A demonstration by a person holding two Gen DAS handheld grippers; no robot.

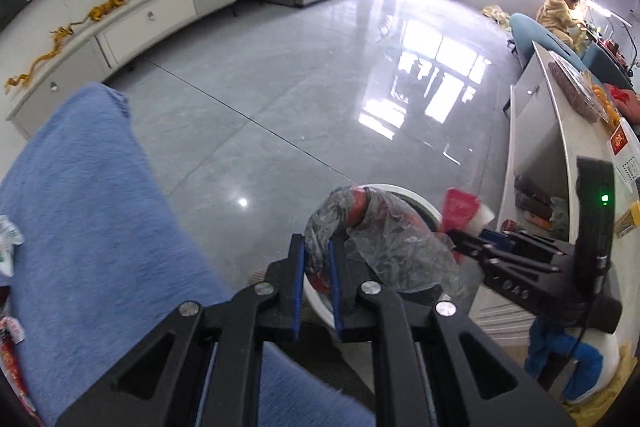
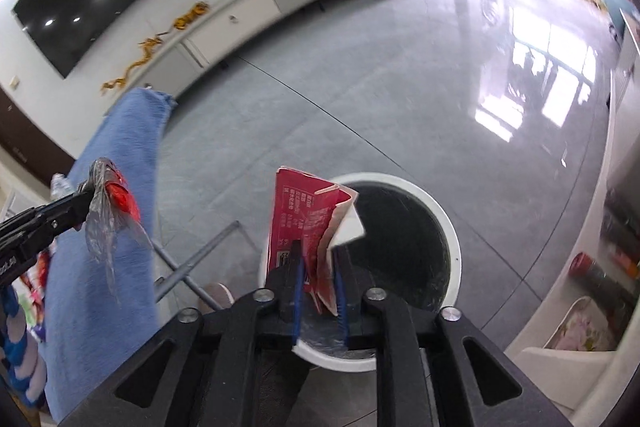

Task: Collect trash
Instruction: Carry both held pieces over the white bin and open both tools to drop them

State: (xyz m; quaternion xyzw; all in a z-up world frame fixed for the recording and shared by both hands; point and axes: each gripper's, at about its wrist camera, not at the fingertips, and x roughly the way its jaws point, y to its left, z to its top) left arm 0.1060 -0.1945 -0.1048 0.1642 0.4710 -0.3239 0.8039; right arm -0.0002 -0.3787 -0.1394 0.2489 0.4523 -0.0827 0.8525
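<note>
Left gripper [image 1: 318,267] pinching crumpled clear-and-red plastic wrapper [image 1: 380,239], right gripper [image 2: 318,275] apparently pinching torn red paper packet [image 2: 308,223], both above round white-rimmed bin [image 2: 448,227] on grey tile floor [image 2: 360,99].

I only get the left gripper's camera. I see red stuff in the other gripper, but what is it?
Observer: A flattened red carton with white print, pinched between the right gripper fingers.
Operator: Is it over the bin?
Observer: It hangs over the near rim of the white bin; the black inside looks empty.
Operator: What's under my blue cloth?
Observer: Grey metal legs show below the blue cloth.
</note>
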